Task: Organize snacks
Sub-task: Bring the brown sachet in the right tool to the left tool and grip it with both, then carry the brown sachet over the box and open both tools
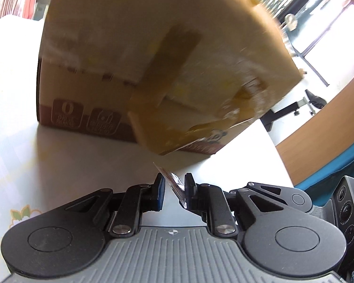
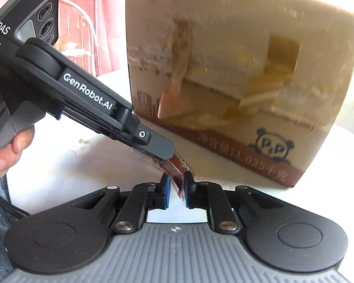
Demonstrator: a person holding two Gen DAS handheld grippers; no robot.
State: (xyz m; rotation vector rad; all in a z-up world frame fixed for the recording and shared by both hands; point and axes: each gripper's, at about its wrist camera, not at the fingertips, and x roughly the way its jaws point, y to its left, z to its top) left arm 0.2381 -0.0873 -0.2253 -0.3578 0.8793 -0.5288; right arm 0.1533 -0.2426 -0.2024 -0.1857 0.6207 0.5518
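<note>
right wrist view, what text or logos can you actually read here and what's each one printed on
"GenRobot.AI": on the finger arm of the left gripper.
"DAS": on its camera body; the smaller lines beneath are too small to read.
"0": in a badge low on the cardboard box; the print under it is blurred.
"1.035": in the brown band along the box bottom, among blurred Chinese characters.
"P&P", roughly: on the panda logo, blurred.

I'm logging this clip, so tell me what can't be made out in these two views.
- Box contents: hidden by its walls; both views motion-blurred.
- Packet: mostly hidden by left gripper and right gripper; label unreadable.
- Box top: cut off by left view's edge.
</note>
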